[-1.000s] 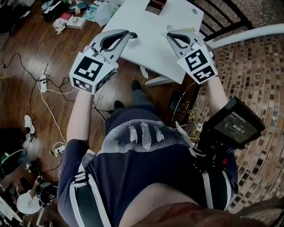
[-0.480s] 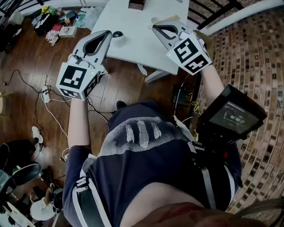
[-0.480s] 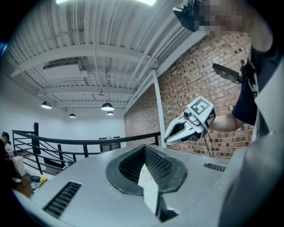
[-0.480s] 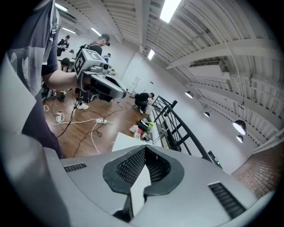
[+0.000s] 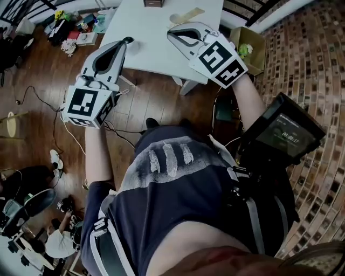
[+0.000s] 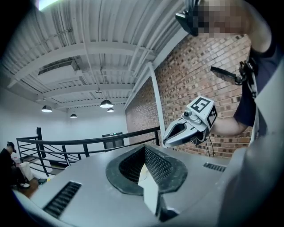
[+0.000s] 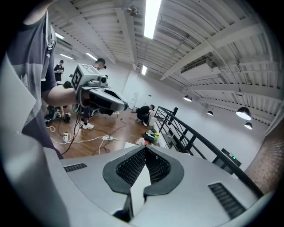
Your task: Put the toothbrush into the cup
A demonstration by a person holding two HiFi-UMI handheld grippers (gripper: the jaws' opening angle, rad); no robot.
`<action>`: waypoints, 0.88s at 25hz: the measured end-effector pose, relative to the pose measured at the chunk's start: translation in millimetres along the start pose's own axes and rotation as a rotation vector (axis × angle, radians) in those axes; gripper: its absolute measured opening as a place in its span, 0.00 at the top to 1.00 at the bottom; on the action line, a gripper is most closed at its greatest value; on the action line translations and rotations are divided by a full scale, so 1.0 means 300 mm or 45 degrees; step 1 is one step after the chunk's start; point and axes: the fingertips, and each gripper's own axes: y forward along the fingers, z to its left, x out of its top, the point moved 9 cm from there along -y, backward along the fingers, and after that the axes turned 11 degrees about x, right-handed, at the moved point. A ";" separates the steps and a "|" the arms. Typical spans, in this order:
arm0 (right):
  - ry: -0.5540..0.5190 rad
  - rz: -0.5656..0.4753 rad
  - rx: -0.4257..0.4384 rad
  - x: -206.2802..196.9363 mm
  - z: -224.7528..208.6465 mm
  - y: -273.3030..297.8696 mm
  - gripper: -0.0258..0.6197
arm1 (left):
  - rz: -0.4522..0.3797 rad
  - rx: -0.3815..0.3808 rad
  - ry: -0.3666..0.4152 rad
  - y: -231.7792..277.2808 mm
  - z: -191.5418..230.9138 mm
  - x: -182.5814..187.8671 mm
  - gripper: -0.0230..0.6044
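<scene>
My left gripper [image 5: 128, 40] is shut and empty, its tip at the left edge of the white table [image 5: 151, 43]. My right gripper [image 5: 171, 31] is also shut on nothing and hangs over the table's right part. A brown object [image 5: 153, 2] is cut off by the top edge of the head view, with a pale flat strip [image 5: 186, 15] beside it. I cannot make out a toothbrush or a cup. The left gripper view shows its own shut jaws [image 6: 144, 148] and the right gripper [image 6: 165, 142] in the air. The right gripper view shows its shut jaws [image 7: 145, 148] and the left gripper [image 7: 126, 106].
A cardboard box [image 5: 247, 46] with something green in it stands on the floor right of the table. Cables and a power strip [image 5: 32, 102] lie on the wooden floor at left. Clutter [image 5: 75, 27] sits by the far left. A black railing [image 6: 88, 144] runs behind.
Both grippers have drifted left in the head view, the left one also lower. The table has slid toward the top edge. Both jaws have stayed shut.
</scene>
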 end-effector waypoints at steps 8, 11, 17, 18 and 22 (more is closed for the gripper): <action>-0.003 0.008 0.023 -0.107 0.022 -0.151 0.96 | 0.016 -0.014 0.020 0.047 -0.200 0.032 0.98; 0.027 -0.008 0.032 -0.138 0.020 -0.206 0.96 | 0.018 0.003 0.037 0.058 -0.259 0.048 0.98; 0.060 -0.057 0.112 -0.174 0.051 -0.255 0.96 | 0.062 0.055 0.041 0.010 -0.338 0.068 0.98; 0.059 -0.059 0.121 -0.179 0.058 -0.254 0.96 | 0.071 0.056 0.043 0.002 -0.348 0.066 0.98; 0.054 -0.069 0.150 -0.189 0.091 -0.243 0.96 | 0.106 0.054 0.032 -0.035 -0.374 0.059 0.98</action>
